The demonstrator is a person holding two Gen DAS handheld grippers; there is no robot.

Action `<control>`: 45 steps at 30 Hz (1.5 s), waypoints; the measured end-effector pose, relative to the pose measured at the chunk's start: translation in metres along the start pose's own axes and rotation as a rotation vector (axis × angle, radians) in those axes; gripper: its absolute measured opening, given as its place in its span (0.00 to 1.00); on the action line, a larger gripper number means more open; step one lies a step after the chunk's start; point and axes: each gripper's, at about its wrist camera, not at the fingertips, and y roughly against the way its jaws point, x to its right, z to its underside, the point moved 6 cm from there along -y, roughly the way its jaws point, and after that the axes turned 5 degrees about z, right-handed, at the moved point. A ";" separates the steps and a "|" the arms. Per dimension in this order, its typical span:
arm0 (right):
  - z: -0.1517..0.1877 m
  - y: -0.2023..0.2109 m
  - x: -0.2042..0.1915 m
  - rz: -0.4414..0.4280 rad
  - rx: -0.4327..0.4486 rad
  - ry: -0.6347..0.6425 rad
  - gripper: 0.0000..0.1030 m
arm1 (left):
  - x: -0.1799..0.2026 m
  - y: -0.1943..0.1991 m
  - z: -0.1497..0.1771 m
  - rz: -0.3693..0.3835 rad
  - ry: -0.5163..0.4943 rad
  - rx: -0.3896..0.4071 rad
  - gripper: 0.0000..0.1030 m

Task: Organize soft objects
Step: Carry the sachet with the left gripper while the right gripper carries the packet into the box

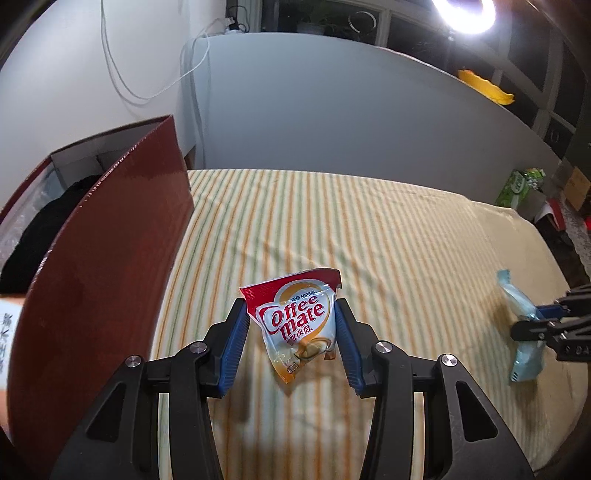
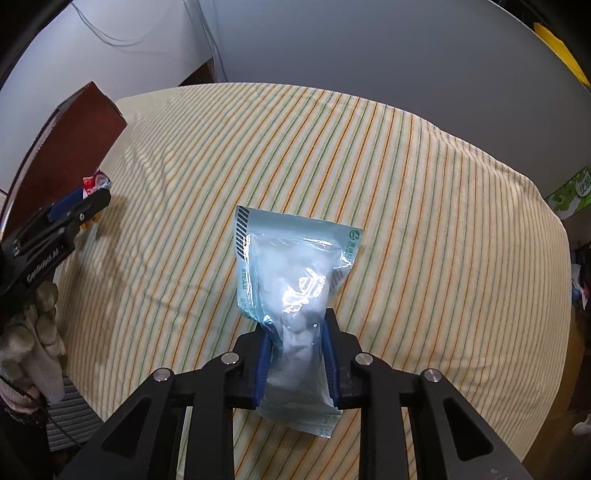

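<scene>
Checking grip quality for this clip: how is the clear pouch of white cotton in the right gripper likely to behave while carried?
The cotton pouch probably squashes easily: the right gripper pinches its lower part narrow. It looks light, standing above the pads without drooping. Its glossy film may be slippery.

A: Where's the light from?
B: A ring lamp point(image 1: 463, 14) blazing at the upper right of the left wrist view, blown out white.
A: Shadows, glare?
B: Soft shadows on the striped bedcover point(image 1: 369, 229), glare on the clear pouch point(image 2: 295, 284), bowed dark fisheye edges, slight blur at the right.
</scene>
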 end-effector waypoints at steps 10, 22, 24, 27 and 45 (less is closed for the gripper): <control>-0.020 0.048 -0.009 -0.058 0.094 0.034 0.21 | 0.014 0.060 -0.007 0.065 -0.011 0.070 0.43; -0.066 0.111 -0.097 -0.198 0.219 0.147 0.21 | -0.069 0.158 0.000 -0.023 0.055 0.177 0.44; -0.074 0.121 -0.119 -0.221 0.236 0.181 0.21 | -0.088 0.168 0.004 -0.061 0.065 0.184 0.43; -0.084 0.129 -0.152 -0.243 0.254 0.231 0.21 | -0.117 0.182 0.010 -0.113 0.095 0.187 0.43; -0.127 0.120 -0.308 -0.346 0.223 0.353 0.21 | -0.193 0.176 0.028 -0.283 0.086 0.138 0.44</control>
